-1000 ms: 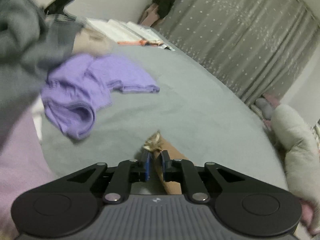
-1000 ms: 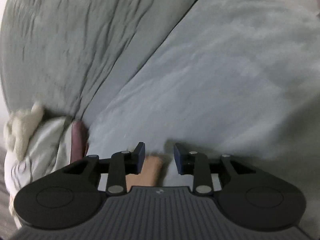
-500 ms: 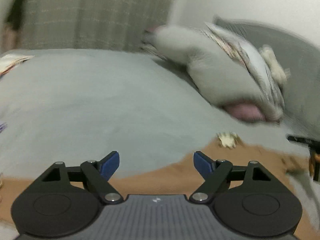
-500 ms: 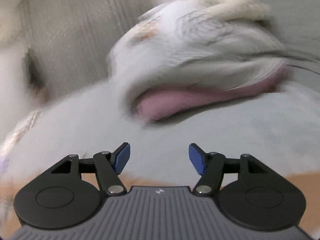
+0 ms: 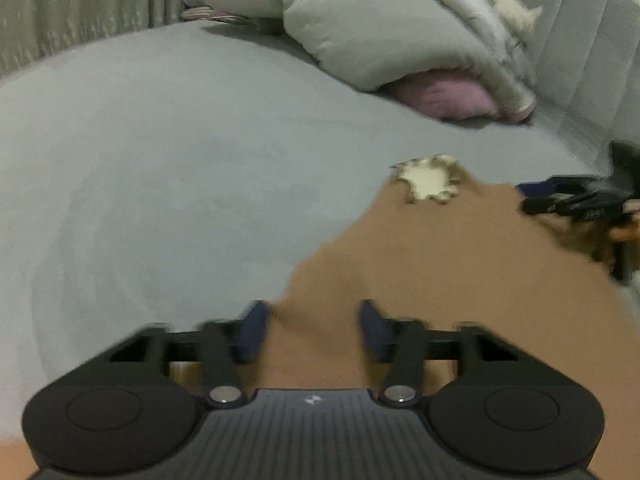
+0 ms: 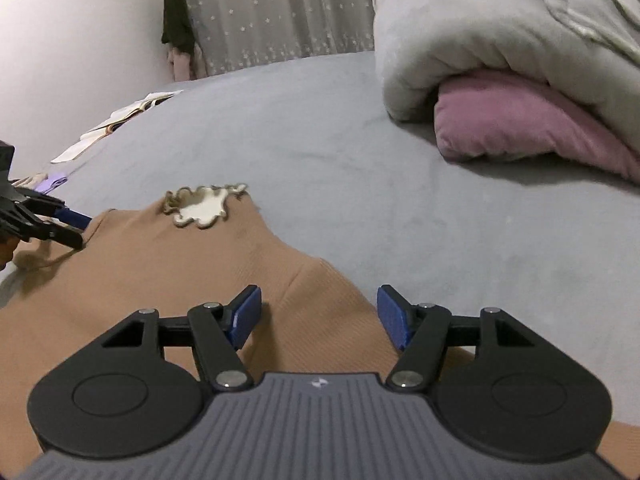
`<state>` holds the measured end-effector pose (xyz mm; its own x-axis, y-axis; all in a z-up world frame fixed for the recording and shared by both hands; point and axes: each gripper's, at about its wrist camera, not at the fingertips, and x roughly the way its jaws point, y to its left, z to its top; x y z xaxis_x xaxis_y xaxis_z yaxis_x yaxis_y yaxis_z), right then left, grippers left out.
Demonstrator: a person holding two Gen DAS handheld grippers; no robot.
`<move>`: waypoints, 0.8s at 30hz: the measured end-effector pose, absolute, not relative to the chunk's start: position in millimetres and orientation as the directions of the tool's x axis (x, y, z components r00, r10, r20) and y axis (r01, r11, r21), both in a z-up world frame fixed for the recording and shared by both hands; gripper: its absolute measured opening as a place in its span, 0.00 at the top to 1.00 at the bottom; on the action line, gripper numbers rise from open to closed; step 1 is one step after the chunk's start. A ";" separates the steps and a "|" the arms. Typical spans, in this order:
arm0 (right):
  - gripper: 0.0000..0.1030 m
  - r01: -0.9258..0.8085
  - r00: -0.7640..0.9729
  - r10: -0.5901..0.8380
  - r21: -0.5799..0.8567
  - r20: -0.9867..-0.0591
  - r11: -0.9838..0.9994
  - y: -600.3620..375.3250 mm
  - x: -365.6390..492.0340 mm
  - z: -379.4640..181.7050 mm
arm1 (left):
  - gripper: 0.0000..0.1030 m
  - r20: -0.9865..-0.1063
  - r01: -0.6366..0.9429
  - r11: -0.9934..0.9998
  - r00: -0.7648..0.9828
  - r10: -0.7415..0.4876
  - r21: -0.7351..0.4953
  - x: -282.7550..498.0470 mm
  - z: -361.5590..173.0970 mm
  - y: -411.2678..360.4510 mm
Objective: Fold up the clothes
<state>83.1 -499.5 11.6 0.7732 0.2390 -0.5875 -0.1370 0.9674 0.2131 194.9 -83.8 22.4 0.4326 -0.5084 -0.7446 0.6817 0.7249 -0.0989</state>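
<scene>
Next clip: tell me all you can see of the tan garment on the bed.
The tan garment is a ribbed-looking knit, spread mostly flat on the grey bedsheet. A cream lace-like trim with frilly edges sits at its far edge. Both tongs hover over it: the left tongs and right tongs each have fabric between their blue pads, jaws closing, no pinch visible.

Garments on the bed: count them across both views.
2. A brown top with a cream lace collar lies spread under both grippers; a purple garment sits at the far left edge, mostly cut off. Others may lie out of frame.
</scene>
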 end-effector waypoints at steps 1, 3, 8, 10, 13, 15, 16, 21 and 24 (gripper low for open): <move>0.59 -0.125 0.769 0.234 0.219 -0.595 0.968 -500.4 83.3 13.0 | 0.87 -0.745 0.692 0.717 0.435 -0.505 -0.082 194.8 22.0 -85.4; 0.88 -0.136 0.760 0.244 0.221 -0.602 0.966 -498.6 82.5 14.6 | 0.92 -0.744 0.714 0.699 0.456 -0.488 -0.020 188.0 21.5 -92.1; 0.94 -0.143 0.773 0.184 0.117 -0.607 0.983 -482.0 81.9 15.3 | 1.00 -0.723 0.726 0.683 0.516 -0.460 0.084 172.5 21.5 -105.0; 0.94 -0.128 0.788 0.142 0.065 -0.600 0.990 -476.1 84.3 18.9 | 1.00 -0.714 0.706 0.699 0.547 -0.437 0.113 172.9 21.9 -108.7; 0.97 -0.095 0.810 0.079 0.002 -0.582 0.995 -469.3 86.4 22.6 | 1.00 -0.703 0.665 0.734 0.587 -0.401 0.137 176.8 22.7 -112.9; 0.98 -0.063 0.821 0.032 -0.035 -0.570 0.997 -467.0 87.6 22.5 | 1.00 -0.691 0.624 0.767 0.620 -0.372 0.148 181.1 21.5 -117.5; 0.98 -0.053 0.824 0.014 -0.052 -0.567 0.997 -465.3 88.3 22.0 | 1.00 -0.687 0.617 0.773 0.626 -0.369 0.146 182.4 20.3 -120.2; 0.98 -0.040 0.822 -0.021 -0.094 -0.568 0.995 -460.9 89.4 18.6 | 1.00 -0.676 0.568 0.809 0.656 -0.336 0.148 187.5 19.1 -120.6; 1.00 0.025 0.815 -0.141 -0.210 -0.562 0.977 -456.8 93.0 11.4 | 1.00 -0.661 0.495 0.848 0.702 -0.264 0.188 193.6 19.1 -114.2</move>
